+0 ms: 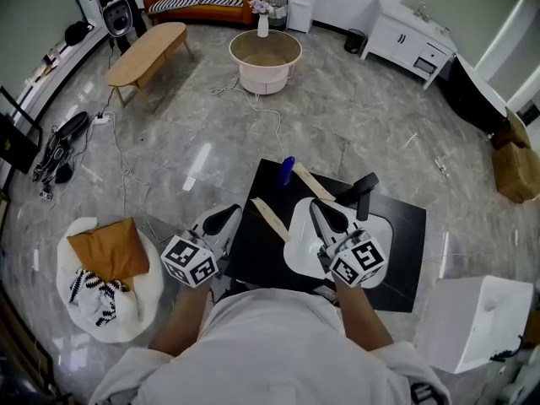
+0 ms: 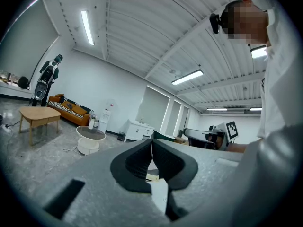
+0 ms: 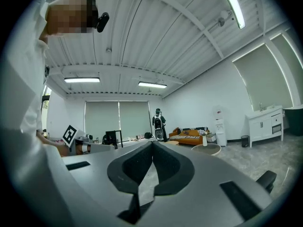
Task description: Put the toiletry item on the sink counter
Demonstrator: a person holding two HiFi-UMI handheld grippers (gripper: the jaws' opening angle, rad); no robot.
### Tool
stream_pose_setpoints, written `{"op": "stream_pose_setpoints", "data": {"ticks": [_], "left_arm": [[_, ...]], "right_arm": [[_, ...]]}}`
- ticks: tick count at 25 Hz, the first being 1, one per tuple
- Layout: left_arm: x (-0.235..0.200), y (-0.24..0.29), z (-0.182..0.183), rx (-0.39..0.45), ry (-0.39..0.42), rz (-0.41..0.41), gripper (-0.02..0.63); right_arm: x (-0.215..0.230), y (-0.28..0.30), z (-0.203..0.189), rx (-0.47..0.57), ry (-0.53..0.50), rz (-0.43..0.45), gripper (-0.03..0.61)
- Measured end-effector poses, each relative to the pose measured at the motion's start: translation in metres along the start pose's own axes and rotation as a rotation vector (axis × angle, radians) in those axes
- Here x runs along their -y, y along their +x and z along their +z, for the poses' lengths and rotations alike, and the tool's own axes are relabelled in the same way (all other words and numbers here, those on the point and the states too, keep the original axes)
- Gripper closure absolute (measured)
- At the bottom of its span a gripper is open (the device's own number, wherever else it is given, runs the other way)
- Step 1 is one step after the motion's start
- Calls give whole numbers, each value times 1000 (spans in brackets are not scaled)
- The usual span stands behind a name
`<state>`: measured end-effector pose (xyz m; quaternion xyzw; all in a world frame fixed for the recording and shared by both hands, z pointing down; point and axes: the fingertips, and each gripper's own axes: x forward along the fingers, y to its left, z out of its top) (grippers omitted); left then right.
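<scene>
Fingers of left gripper [image 1: 221,220] and right gripper [image 1: 325,218] were closed tip to tip, holding nothing. Presumed toiletry item, blue bottle [image 1: 287,171], stood upright on black table [image 1: 405,243] ahead of both fingertips. Advice: part fingers first, clasp mid-body, keep upright

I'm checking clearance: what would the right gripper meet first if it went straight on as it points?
Probably the blue bottle on the black counter, ahead of the shut claw of the right gripper; height is unclear, so it might pass above it.
</scene>
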<state>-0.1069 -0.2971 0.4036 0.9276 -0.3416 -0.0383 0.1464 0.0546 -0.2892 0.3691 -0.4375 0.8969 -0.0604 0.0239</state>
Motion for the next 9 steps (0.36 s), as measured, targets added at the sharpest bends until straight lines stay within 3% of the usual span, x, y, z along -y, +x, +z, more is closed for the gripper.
{"op": "stream_pose_setpoints", "data": {"ticks": [9], "left_arm": [[7,15,4,8,21,-3,595]], "right_arm": [[18,-9,2,-13,-8,27,563]]}}
